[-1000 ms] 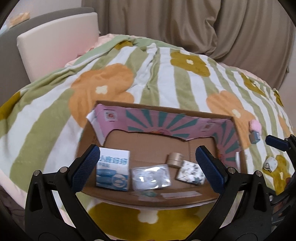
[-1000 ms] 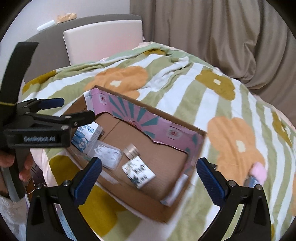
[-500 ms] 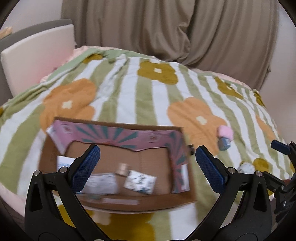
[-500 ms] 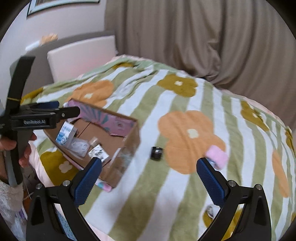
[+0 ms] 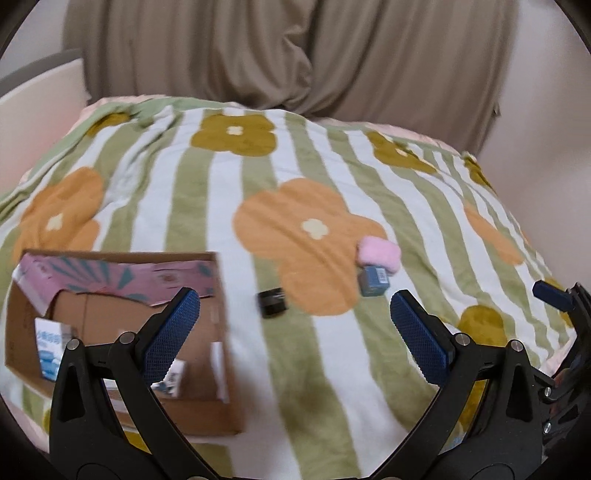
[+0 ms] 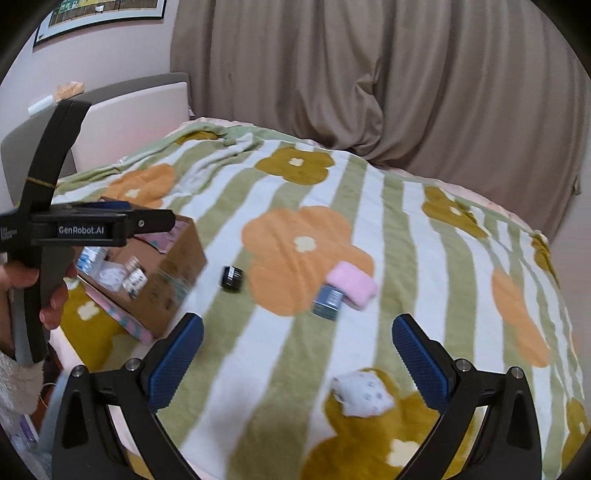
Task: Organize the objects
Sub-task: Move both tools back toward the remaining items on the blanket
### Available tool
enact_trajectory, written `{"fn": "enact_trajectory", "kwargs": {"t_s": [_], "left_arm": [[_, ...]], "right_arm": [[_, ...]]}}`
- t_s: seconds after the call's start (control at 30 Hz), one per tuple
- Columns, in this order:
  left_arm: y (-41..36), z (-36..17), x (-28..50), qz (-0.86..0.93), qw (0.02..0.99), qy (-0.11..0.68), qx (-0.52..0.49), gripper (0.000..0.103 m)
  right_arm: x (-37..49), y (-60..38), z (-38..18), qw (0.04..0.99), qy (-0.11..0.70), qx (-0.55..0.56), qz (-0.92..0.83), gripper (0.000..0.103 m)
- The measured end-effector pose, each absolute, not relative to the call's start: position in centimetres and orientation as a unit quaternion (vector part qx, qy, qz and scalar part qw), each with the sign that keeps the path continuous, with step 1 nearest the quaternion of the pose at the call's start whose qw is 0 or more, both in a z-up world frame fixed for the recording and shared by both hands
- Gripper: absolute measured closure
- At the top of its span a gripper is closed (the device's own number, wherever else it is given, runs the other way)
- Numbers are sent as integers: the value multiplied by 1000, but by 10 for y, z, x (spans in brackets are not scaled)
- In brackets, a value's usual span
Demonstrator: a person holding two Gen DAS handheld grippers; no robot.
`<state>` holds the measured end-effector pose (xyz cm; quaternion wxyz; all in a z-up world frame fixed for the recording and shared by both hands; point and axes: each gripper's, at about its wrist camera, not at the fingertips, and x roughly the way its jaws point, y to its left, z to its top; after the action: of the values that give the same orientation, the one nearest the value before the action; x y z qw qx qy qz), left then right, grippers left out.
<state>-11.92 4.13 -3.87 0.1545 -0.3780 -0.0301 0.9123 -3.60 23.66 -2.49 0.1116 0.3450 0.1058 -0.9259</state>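
Both grippers are spread wide, holding nothing: left gripper (image 5: 295, 334) low in its frame, right gripper (image 6: 297, 354) likewise. The cardboard box (image 5: 207, 413) sits lower left on the flowered blanket (image 5: 332, 155). Mid-frame lie a small black jar (image 6: 232, 277), a blue box (image 6: 327, 302) touching a pink fluffy thing (image 6: 352, 282), and a white pouch (image 6: 364, 393) lower right.

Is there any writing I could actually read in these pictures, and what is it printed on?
"GenRobot.AI": white letters on the side of the left gripper, seen from the right wrist camera.
White and blue box in the cardboard box: blue characters, too blurred to read.
Small blue box on the blanket: a label, too small to read.
Framed picture on the wall: unreadable.
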Motion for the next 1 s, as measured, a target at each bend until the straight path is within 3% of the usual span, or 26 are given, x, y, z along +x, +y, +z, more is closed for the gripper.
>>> {"fn": "enact_trajectory", "kwargs": {"t_s": [1.0], "left_arm": [[198, -158, -185, 866, 191, 27, -460, 5]], "right_arm": [[-73, 327, -136, 109, 86, 410, -901, 1]]}}
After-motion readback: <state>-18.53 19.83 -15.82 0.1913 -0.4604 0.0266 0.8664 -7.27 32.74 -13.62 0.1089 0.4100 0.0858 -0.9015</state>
